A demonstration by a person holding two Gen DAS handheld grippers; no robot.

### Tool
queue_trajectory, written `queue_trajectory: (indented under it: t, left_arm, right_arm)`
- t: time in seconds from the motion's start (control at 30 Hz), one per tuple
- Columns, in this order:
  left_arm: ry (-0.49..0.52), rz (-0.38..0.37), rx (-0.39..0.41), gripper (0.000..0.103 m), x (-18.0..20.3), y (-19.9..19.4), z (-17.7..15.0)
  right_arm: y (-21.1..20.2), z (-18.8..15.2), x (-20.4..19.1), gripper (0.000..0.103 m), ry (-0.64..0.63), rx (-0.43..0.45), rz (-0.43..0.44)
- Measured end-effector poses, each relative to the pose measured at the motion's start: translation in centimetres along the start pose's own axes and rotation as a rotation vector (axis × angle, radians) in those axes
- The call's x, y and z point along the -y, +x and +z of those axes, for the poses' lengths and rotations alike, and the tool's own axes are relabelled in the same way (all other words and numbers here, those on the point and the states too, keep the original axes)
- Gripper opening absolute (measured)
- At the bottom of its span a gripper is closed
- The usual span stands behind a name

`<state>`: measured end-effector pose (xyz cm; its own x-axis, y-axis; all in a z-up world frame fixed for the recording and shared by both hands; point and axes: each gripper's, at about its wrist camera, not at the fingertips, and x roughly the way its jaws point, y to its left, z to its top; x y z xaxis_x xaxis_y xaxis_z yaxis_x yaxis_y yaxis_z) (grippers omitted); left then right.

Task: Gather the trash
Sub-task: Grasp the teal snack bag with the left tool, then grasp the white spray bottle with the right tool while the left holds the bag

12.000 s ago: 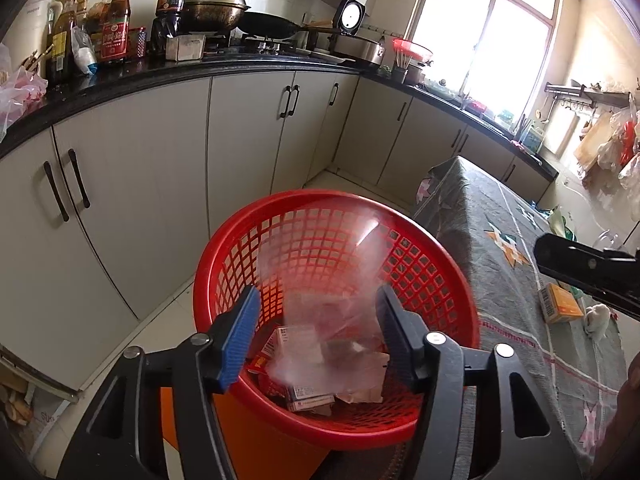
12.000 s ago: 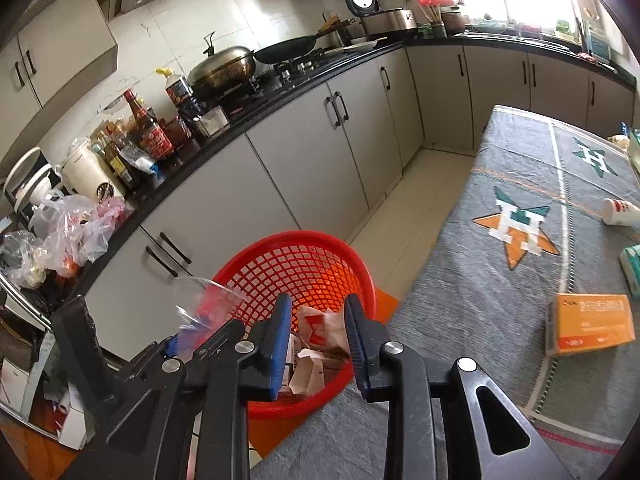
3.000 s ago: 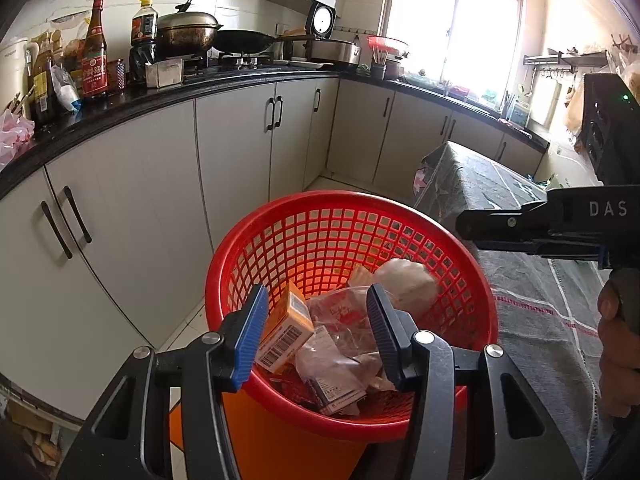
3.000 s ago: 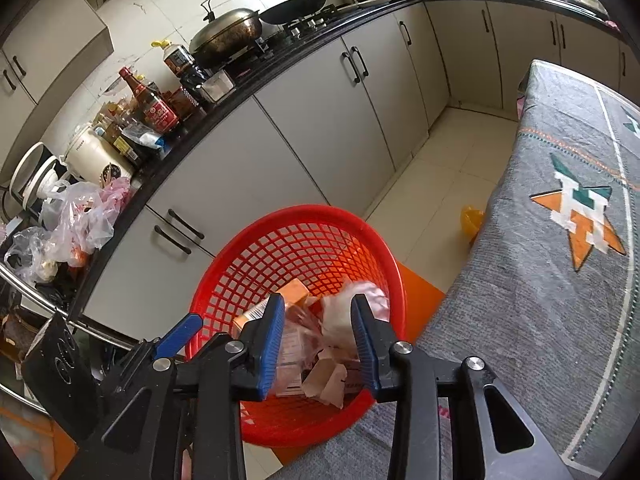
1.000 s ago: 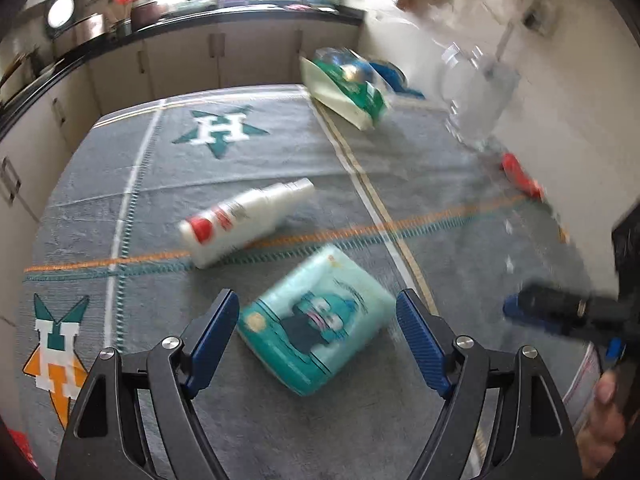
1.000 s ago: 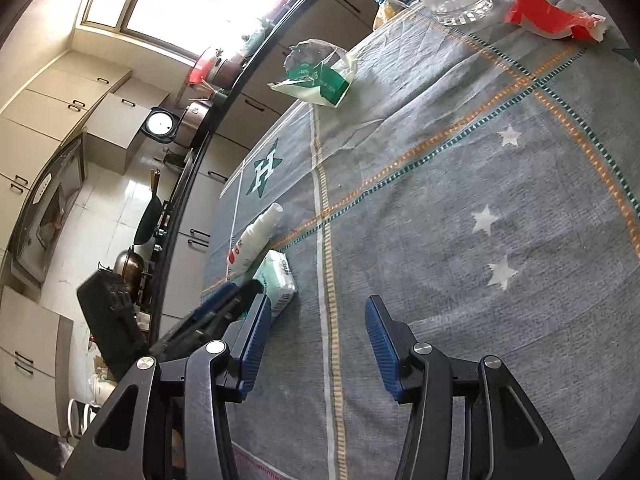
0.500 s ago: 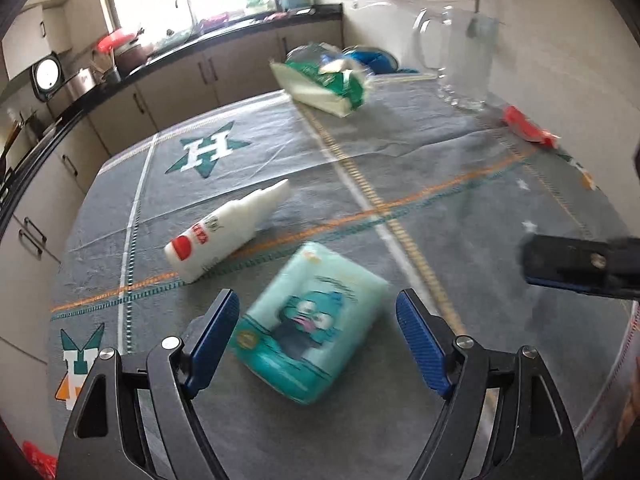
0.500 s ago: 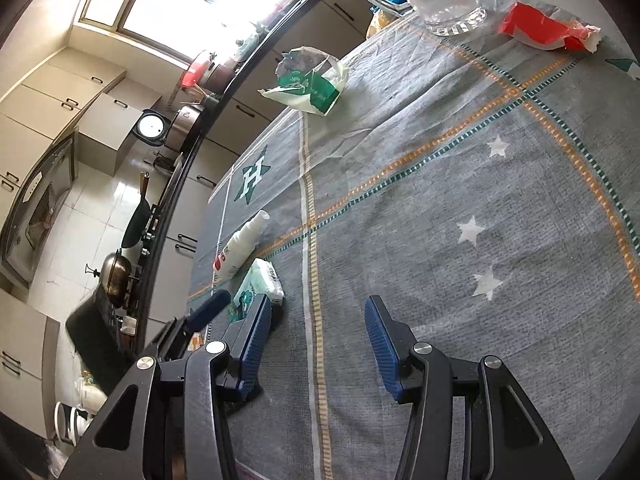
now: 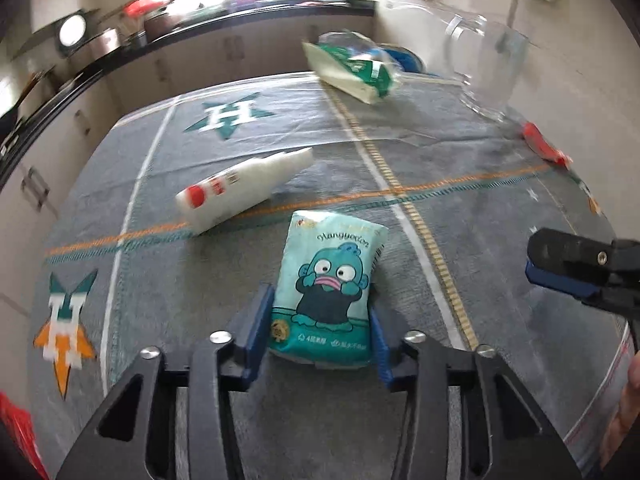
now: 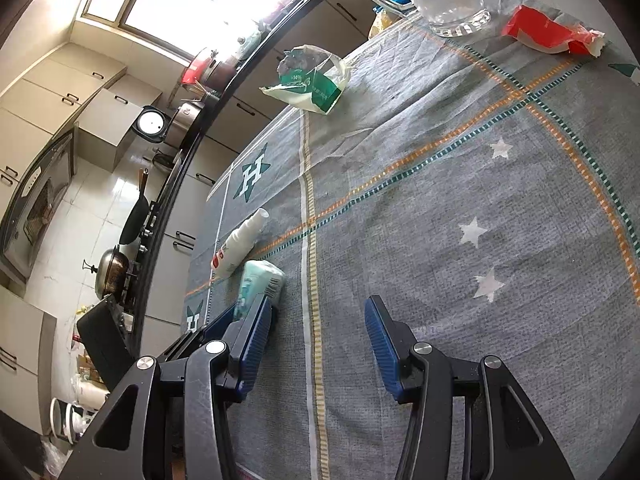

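Observation:
A teal tissue pack with a cartoon face (image 9: 326, 286) lies on the grey tablecloth (image 9: 460, 184). My left gripper (image 9: 320, 334) is closed in on its near end, blue pads touching both sides. The pack also shows in the right wrist view (image 10: 258, 284), with the left gripper's fingers (image 10: 224, 316) on it. My right gripper (image 10: 316, 340) is open and empty over bare cloth to the pack's right; its tip shows at the right of the left wrist view (image 9: 576, 268). A white bottle (image 9: 244, 190) lies on its side just beyond the pack.
A crumpled green-and-white bag (image 9: 352, 70) lies at the far side. A glass jug (image 9: 486, 74) stands at the far right, a red wrapper (image 10: 552, 34) beside it. A red basket rim (image 9: 16, 436) shows at bottom left. Kitchen cabinets (image 10: 240, 108) run beyond the table's left edge.
My left gripper has moved forward and closed from wide open onto the tissue pack, which now lies lengthwise between the pads. The right gripper has barely moved.

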<state>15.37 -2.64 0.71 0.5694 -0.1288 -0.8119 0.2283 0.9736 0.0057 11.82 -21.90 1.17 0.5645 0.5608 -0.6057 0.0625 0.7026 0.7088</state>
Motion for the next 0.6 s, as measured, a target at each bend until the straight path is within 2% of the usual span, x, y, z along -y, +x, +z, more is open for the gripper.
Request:
queue_trajectory:
  t: [0.17,0.3,0.37,0.43,0.5,0.6]
  left_arm:
    - [-0.144,-0.006,-0.012,0.037,-4.4,-2.6,-2.5]
    - [-0.212,0.084,0.039,0.037,-9.2,-4.3,-4.6]
    - [-0.254,0.086,0.046,0.037,-10.9,-4.3,-5.2]
    - [-0.274,0.093,0.064,0.037,-11.7,-4.5,-5.2]
    - [-0.260,0.154,0.085,0.037,-11.6,-4.7,-5.1]
    - [-0.243,0.189,0.113,0.037,-11.3,-5.1,-5.1]
  right_arm:
    - [0.2,-0.1,-0.3,0.054,-0.021,0.003,-0.012]
    - [1.0,-0.2,-1.2,0.054,-0.049,-0.027,0.000]
    - [1.6,-0.4,-1.9,0.054,-0.035,-0.046,0.017]
    - [2.3,-0.6,-3.1,0.054,-0.038,-0.079,0.042]
    - [3.5,-0.6,-4.9,0.054,-0.059,-0.103,0.009]
    - [5.5,-0.2,-7.4,0.051,-0.062,-0.130,0.006]
